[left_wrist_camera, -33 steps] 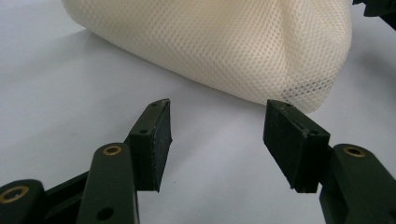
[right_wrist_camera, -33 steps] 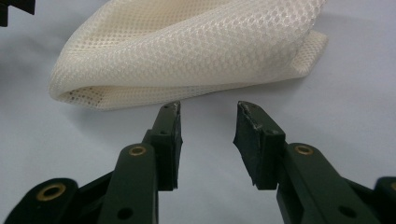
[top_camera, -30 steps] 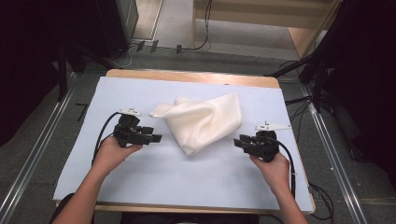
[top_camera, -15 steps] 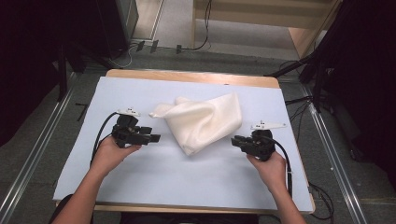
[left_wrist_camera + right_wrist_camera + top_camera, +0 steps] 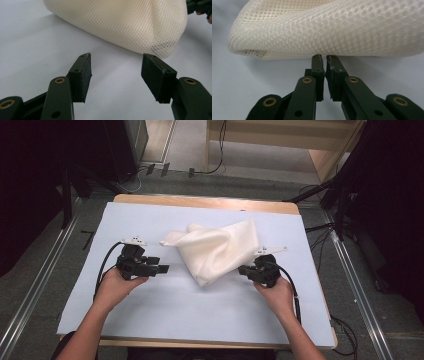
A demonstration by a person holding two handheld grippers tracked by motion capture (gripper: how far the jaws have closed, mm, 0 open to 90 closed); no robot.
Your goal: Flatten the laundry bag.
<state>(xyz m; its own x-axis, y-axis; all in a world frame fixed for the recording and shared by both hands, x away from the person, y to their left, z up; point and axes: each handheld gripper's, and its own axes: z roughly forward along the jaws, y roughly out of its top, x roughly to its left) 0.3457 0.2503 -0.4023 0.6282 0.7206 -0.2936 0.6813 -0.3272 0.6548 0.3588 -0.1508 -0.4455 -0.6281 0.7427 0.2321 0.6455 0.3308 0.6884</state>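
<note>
- Since the earlier frame the right tongs [image 5: 248, 269] have slid in across the worktop [image 5: 150, 320] to the near edge of the cream mesh bag [image 5: 217, 250], and their jaws have just been closing.
- Right tongs [image 5: 324, 57]: jaws almost together, tips at the bag's [image 5: 332, 30] lower fold; whether any mesh is pinched between them I cannot tell.
- Left tongs [image 5: 116, 66]: jaws wide apart, holding nothing, with the bag [image 5: 120, 22] just ahead of them and not touching; seen from above, the left tongs [image 5: 162, 268] rest short of its edge.
- Risk: the jaws may have met just under the fold, so lifting could leave the bag behind.
- Risk: a grip on one thin layer could slip, because the open weave is slack and the left tongs give no support.
</note>
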